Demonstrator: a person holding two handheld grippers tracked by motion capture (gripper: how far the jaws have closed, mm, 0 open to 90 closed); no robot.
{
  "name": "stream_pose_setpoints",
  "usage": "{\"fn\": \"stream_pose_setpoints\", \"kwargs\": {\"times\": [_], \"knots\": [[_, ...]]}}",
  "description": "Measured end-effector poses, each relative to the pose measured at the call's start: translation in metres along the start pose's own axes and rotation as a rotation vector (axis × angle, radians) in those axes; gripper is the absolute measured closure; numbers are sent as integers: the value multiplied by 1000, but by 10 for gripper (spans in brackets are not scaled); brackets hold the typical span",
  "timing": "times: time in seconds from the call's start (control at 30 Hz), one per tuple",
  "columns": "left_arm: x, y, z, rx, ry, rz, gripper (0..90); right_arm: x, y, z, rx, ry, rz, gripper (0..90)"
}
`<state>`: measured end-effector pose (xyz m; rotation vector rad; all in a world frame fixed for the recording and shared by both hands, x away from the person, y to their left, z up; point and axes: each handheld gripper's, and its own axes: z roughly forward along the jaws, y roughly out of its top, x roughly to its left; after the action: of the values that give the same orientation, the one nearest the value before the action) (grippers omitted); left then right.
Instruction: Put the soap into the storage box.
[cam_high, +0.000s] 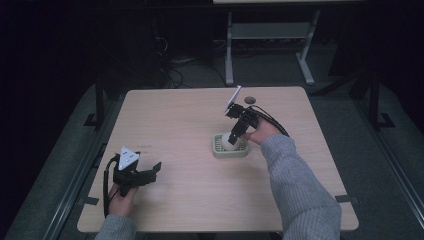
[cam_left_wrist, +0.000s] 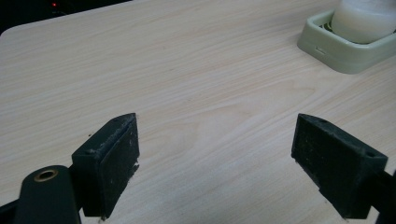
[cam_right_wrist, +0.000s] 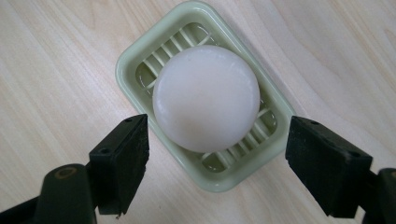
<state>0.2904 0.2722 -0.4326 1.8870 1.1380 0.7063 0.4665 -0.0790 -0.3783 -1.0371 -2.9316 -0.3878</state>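
A round white soap (cam_right_wrist: 206, 96) lies in a pale green slatted soap dish (cam_right_wrist: 133, 56) on the wooden table. In the high view the soap (cam_high: 228, 141) and dish (cam_high: 218, 151) sit right of the table's middle. My right gripper (cam_right_wrist: 217, 161) hovers just above them, open, its jaws wider than the soap and apart from it; the high view shows it (cam_high: 235, 135) tilted down over the dish. My left gripper (cam_high: 155, 169) rests low near the front left of the table, open with nothing between its jaws (cam_left_wrist: 215, 158). From there the dish (cam_left_wrist: 327, 51) and soap (cam_left_wrist: 362, 18) show far off.
The light wooden table (cam_high: 190, 115) has a small dark round mark (cam_high: 249, 100) near its far edge. Beyond the table stands a grey metal frame (cam_high: 265, 35) on a dark floor with cables.
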Motion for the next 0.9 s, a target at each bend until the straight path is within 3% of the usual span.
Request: {"fn": "stream_pose_setpoints", "kwargs": {"times": [0.9], "knots": [[-1, 0, 1, 4, -3, 4, 148, -9, -38, -24, -36, -9, 34, 219]]}}
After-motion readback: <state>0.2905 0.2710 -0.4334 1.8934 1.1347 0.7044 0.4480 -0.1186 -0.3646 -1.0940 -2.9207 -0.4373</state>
